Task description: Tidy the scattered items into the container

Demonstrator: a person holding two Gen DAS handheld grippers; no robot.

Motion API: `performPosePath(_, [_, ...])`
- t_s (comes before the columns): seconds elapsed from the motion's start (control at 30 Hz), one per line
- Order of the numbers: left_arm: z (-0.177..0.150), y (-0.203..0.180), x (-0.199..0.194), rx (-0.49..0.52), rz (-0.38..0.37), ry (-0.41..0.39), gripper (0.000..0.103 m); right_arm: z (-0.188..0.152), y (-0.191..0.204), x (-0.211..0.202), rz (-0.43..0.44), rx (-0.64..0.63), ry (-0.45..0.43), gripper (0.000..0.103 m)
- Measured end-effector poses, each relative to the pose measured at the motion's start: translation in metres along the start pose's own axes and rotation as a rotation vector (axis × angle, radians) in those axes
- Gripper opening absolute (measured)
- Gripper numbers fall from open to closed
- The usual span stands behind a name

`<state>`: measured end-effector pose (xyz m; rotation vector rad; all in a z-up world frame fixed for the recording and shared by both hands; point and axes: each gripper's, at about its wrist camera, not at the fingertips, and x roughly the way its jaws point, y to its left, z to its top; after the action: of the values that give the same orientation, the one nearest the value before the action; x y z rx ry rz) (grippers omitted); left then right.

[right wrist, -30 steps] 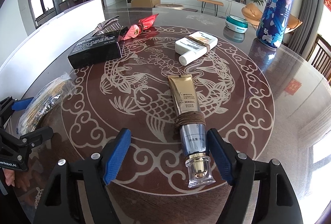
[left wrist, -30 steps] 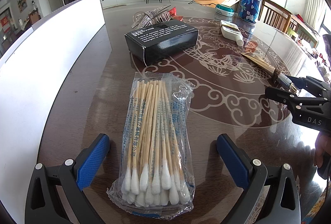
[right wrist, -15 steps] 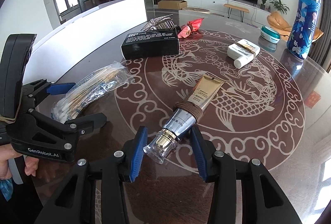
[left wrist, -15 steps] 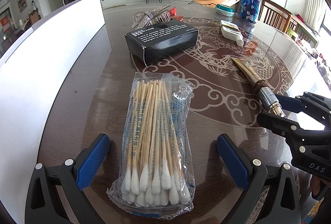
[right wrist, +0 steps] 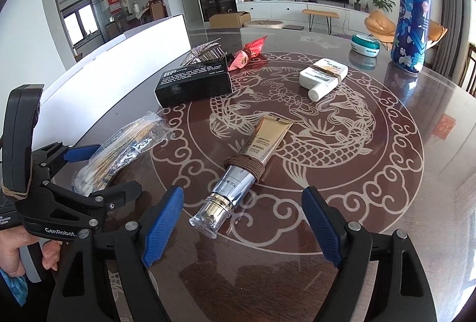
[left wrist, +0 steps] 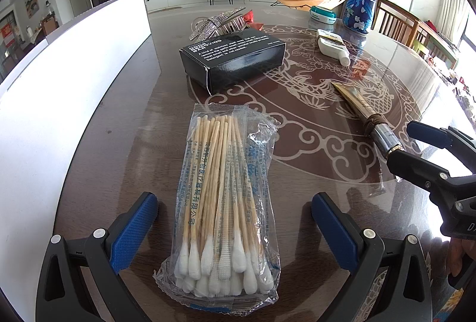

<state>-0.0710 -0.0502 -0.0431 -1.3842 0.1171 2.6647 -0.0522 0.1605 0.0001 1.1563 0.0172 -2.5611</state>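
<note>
1. The right gripper [right wrist: 242, 225] has spread wide again; half a second ago its blue pads were pinched close beside the cap of the gold tube [right wrist: 242, 170], and now they stand well apart.
2. The tube has barely shifted: it lies flat on the table [right wrist: 386, 203], clear cap toward the camera and between the pads, touching neither.
3. Over on the left, nothing has changed. The left gripper [left wrist: 235, 229] hangs released, jaws wide, around the bag of cotton swabs [left wrist: 221, 203].
4. The bag lies flat on the wood, swab heads nearest the camera, clear of both pads.
5. From the left camera the right gripper [left wrist: 416, 143] shows at the right edge, its fingers either side of the tube's cap end.
6. Further back sit the black box [left wrist: 233, 60], the white bottle [right wrist: 324, 76], the red wrapper [right wrist: 250, 52] and the sparkly hair clip [left wrist: 217, 23].
7. The white bin [left wrist: 74, 90] runs along the table's left side, just beside the swabs.
</note>
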Motion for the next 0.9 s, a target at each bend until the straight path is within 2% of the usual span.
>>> performPosePath(0.23, [0.0,0.0,0.0,0.0,0.001,0.0,0.103,-0.002,-0.001,-0.009,-0.015,0.005,-0.044,0.083])
performPosePath(0.4, [-0.001,0.001,-0.001,-0.003,0.003,-0.002,0.103,-0.002,-0.009,-0.016,0.002,0.042,-0.078,0.088])
performPosePath(0.63, [-0.001,0.001,-0.002,0.002,-0.004,0.0,0.103,-0.002,-0.025,-0.011,0.058,0.118,-0.056,0.088])
performPosePath(0.73, [-0.002,0.001,-0.003,0.048,-0.029,0.022,0.103,-0.001,-0.021,-0.005,0.06,0.103,-0.027,0.088])
performPosePath(0.8, [-0.002,0.005,-0.005,0.061,-0.02,0.043,0.103,0.0,-0.013,-0.001,0.049,0.063,-0.005,0.088])
performPosePath(0.83, [-0.002,0.006,-0.007,0.071,-0.002,0.039,0.101,0.0,-0.007,0.001,0.042,0.037,0.004,0.088])
performPosePath(0.9, [0.002,0.007,-0.009,0.092,0.023,0.032,0.085,0.0,0.005,0.005,0.037,0.0,0.019,0.088])
